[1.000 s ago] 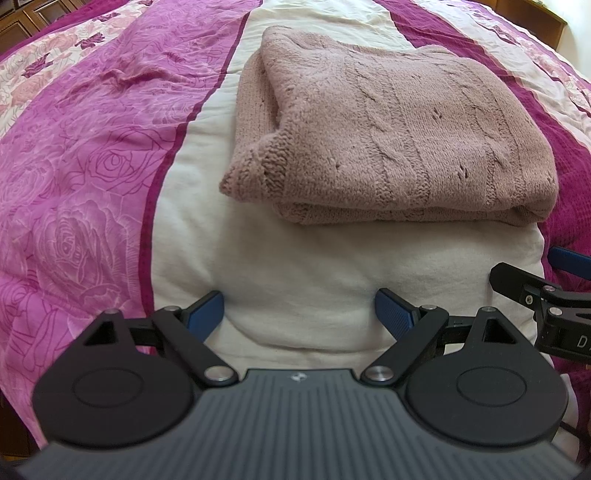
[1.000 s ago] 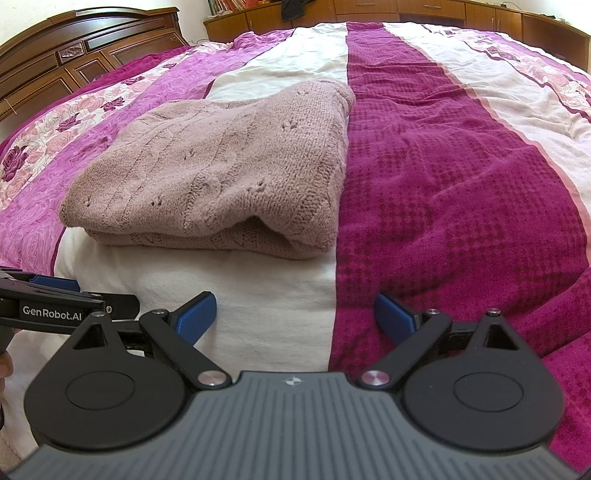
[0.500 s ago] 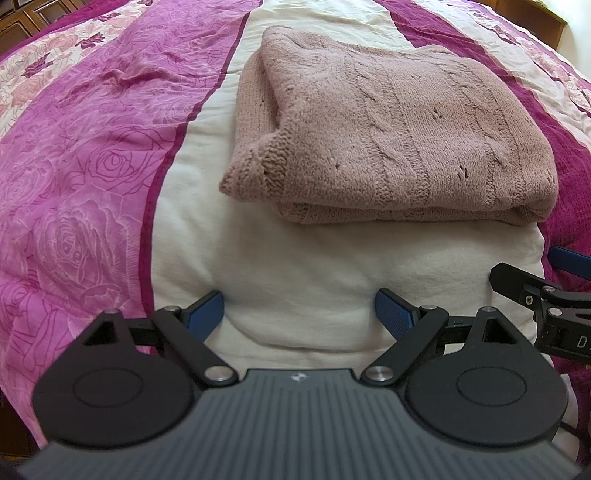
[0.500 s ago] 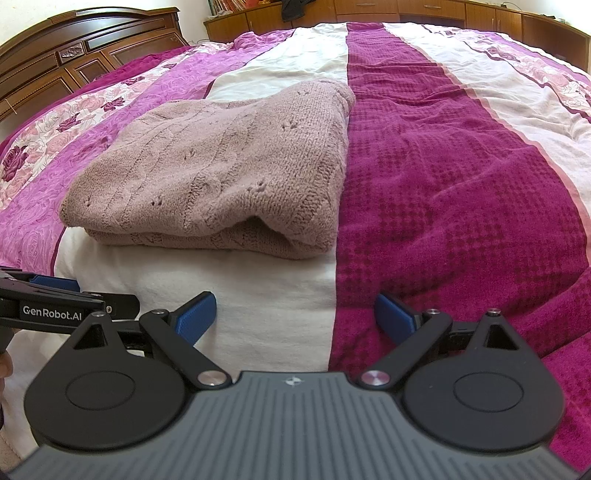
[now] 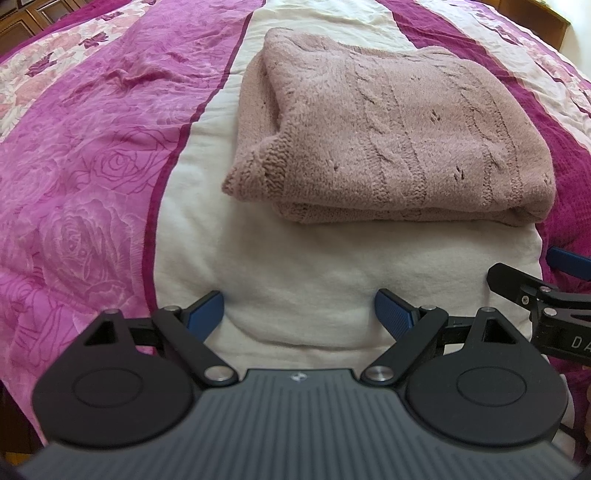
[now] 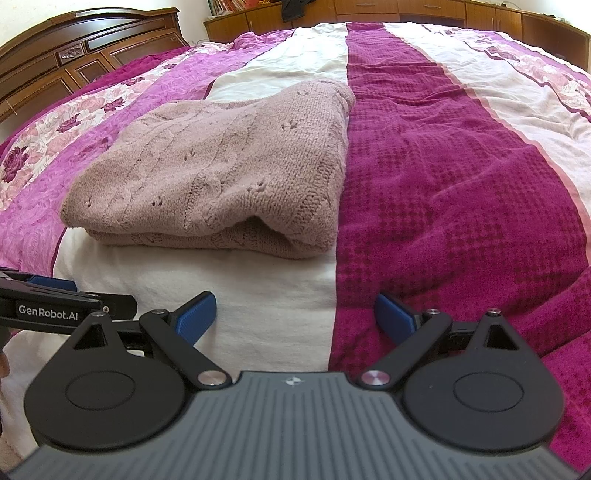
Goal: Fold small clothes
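Striped bed [image 6: 461,177], folded pink sweater [image 5: 399,133] well ahead. Left gripper [image 5: 297,312] and right gripper [image 6: 295,314] low, level, side by side, fingers spread wide, empty. "GenRobot.AI" on left gripper's side.

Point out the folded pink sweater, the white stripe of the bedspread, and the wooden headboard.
folded pink sweater [image 5: 406,140], left wrist view, middle of its top knit face.
white stripe of the bedspread [image 5: 295,273], left wrist view, bare patch just below the sweater.
wooden headboard [image 6: 74,62], right wrist view, carved upper panel.

The cabinets [image 6: 424,13] are cropped by the top edge; a dark item [image 6: 293,9], perhaps clothing, stays unclear.
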Demonstrator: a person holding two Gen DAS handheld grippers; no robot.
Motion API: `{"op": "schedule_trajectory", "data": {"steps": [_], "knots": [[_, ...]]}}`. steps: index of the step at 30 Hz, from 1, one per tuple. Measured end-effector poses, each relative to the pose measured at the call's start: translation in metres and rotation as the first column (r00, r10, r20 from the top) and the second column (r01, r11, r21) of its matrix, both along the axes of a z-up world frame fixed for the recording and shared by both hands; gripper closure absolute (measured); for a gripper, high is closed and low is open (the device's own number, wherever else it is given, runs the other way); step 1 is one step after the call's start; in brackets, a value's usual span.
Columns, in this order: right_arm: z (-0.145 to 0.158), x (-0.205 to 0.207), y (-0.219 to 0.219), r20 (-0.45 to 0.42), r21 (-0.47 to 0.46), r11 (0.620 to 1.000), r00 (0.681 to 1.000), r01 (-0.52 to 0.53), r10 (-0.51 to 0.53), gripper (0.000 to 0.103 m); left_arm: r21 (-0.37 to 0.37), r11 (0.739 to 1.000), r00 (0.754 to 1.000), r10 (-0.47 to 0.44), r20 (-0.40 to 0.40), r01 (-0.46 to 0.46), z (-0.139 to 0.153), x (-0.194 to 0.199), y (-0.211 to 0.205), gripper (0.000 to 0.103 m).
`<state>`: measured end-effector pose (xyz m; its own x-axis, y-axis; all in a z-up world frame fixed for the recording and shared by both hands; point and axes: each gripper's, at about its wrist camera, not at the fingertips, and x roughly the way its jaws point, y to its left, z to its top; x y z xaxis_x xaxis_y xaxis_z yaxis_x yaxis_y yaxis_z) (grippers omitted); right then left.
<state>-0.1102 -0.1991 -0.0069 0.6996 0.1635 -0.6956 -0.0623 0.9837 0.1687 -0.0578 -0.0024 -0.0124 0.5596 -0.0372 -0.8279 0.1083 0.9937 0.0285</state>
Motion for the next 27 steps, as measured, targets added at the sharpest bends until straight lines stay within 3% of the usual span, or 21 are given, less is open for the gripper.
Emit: {"op": "schedule_trajectory", "data": {"steps": [12, 27], "knots": [[0.004, -0.002, -0.001, 0.009, 0.009, 1.000, 1.000, 0.001, -0.001, 0.006, 0.013, 1.000, 0.999, -0.022, 0.043, 0.021, 0.014, -0.013, -0.010, 0.013], [0.031, -0.026, -0.005, 0.082, 0.000, 1.000, 0.997, 0.013, -0.013, 0.006, 0.007, 0.999, 0.993, -0.035, 0.114, 0.034, 0.034, -0.038, -0.018, 0.013]]}}
